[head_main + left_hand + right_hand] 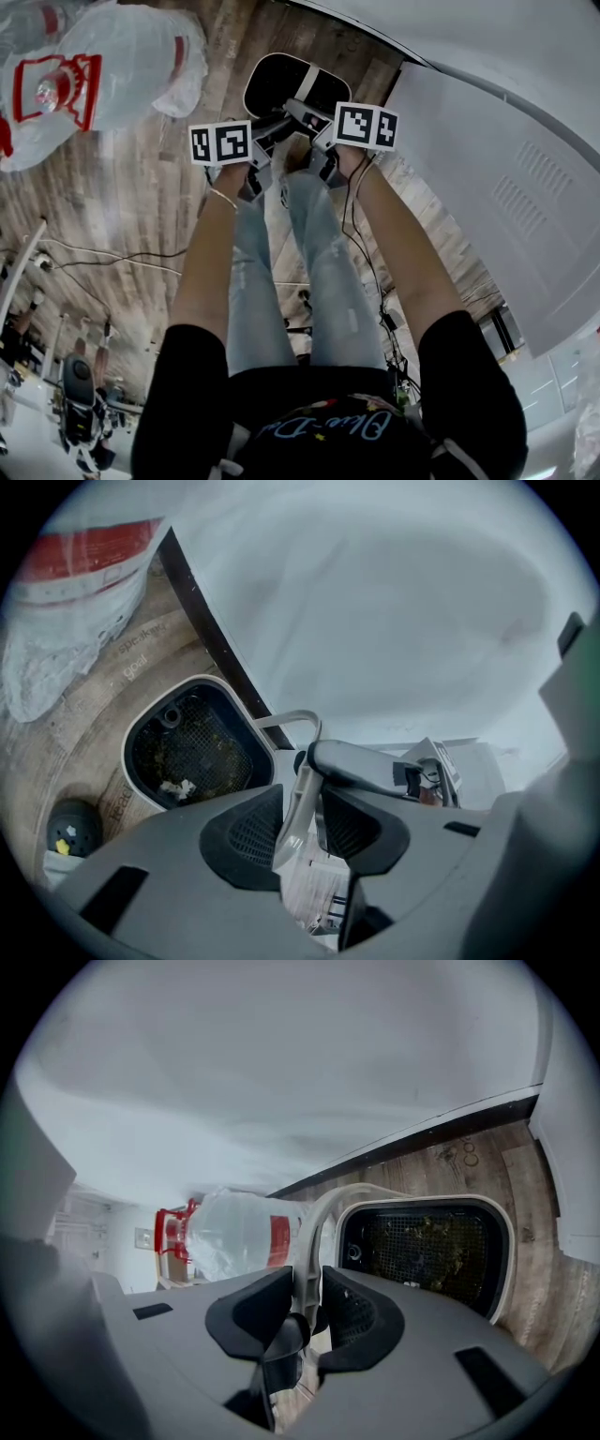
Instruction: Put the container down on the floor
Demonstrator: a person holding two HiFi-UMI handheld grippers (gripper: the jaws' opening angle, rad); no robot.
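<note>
The container (281,82) is a white tub with a black mesh inside and a thin white handle; it seems to rest on the wood floor by the wall. In the left gripper view the container (192,752) lies ahead, and its handle (298,794) runs between the jaws of my left gripper (305,832). It leans on one pad, with a thin gap to the other. In the right gripper view the container (427,1246) sits just ahead. My right gripper (307,1307) is shut on the handle (319,1218). Both grippers (267,141) (305,122) meet over the handle.
A large clear water bottle (89,70) with red cap and label lies on the floor to the left. A white panel (497,187) stands at the right. Cables (112,258) trail over the boards. A small dark round thing (73,829) lies near the container.
</note>
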